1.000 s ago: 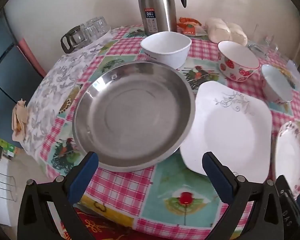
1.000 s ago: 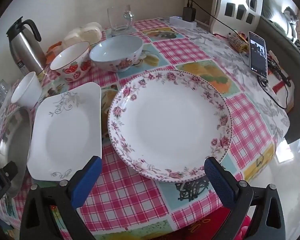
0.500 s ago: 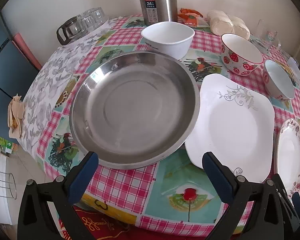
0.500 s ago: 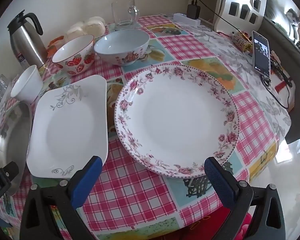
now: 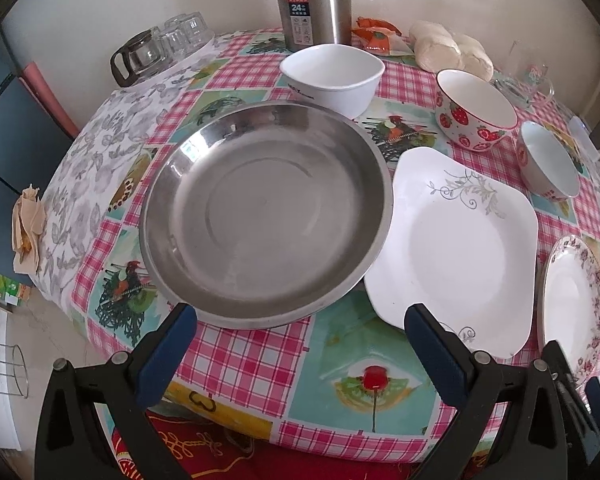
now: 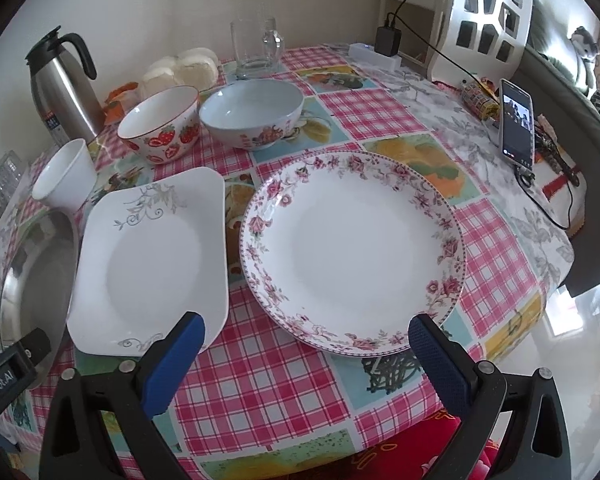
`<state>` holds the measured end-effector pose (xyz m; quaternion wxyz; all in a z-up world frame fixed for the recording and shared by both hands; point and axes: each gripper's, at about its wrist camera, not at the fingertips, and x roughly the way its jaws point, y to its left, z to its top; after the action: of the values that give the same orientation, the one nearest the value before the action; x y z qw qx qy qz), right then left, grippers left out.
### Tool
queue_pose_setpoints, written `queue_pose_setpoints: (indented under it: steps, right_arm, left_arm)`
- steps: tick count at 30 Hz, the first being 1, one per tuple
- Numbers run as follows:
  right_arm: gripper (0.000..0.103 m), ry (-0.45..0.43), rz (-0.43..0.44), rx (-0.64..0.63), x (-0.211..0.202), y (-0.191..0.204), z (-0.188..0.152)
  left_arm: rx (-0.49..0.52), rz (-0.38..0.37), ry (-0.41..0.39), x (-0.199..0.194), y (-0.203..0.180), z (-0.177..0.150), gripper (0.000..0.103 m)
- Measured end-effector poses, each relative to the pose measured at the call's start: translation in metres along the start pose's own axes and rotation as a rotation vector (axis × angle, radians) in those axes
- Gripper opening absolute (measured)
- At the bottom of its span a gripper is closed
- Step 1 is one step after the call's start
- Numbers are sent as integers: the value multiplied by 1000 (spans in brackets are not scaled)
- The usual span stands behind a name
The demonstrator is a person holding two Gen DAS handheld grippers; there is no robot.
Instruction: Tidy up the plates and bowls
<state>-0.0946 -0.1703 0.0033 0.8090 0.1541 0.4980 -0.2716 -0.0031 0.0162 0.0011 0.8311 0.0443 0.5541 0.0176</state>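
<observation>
Left gripper (image 5: 300, 344): jaws spread wide and released, nothing between them, hovering over the near edge of the desk (image 5: 260, 364) with its pink checked cloth.
Right gripper (image 6: 306, 340): jaws likewise spread wide and released, grasping nothing.
Steel basin (image 5: 266, 216): just beyond the left jaws, its near rim close to the left fingertip; empty.
Square white plate (image 5: 456, 248): ahead and to the right of the left jaws, its near corner just behind the right fingertip; its left edge meets the basin's rim, which seems to overlap it. From the right wrist view it lies ahead-left of the right jaws.
Floral round plate (image 6: 352, 252): straight ahead of the right jaws, the near rim reaching almost to the right fingertip; just beside the square plate, not touching it.
White bowl (image 5: 332, 76): beyond the basin, right at its far rim.
Strawberry bowl (image 6: 160, 124): farther back, beyond the square plate.
Pale blue bowl (image 6: 254, 114): just beside the strawberry bowl, beyond the floral plate.
Steel thermos jug (image 5: 314, 0): at the far edge, behind the white bowl.
Glass mug (image 6: 256, 50): far edge, behind the blue bowl.
Phone (image 6: 518, 124): far right of the right jaws, propped up, screen lit.
</observation>
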Motion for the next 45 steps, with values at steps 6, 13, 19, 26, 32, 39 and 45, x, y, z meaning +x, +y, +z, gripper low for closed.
queue_pose_setpoints:
  steps: [6,13,19,26,32,39,45]
  right_arm:
    - [103,0,7,1,0,-2,-3]
    - [103,-1,7,7,-1,-4,-3]
    - [103,-5,6,7,-1,-3,-2]
    - [103,-7,5,6,-1,-2,-1]
    - [103,-10,4,4,-2,-2,0]
    - [103,-11,3,-4,-2,-2,-1]
    - [103,-12,3,-3,-2,-2,-1]
  left_arm:
    - [13,-11,-9,-6,-4,-1,103]
    - [2,-4,-12,-6,-3,-1,103]
    - [1,-3,-7,-5,-3,0,103]
    - [2,0,-4,-4,-3,-1,103]
    - [-3,2,1,-2,-2,0,103]
    - [-3,2,8,0,-2,-1,103]
    - [1,-1,11,2,-4,-1,103]
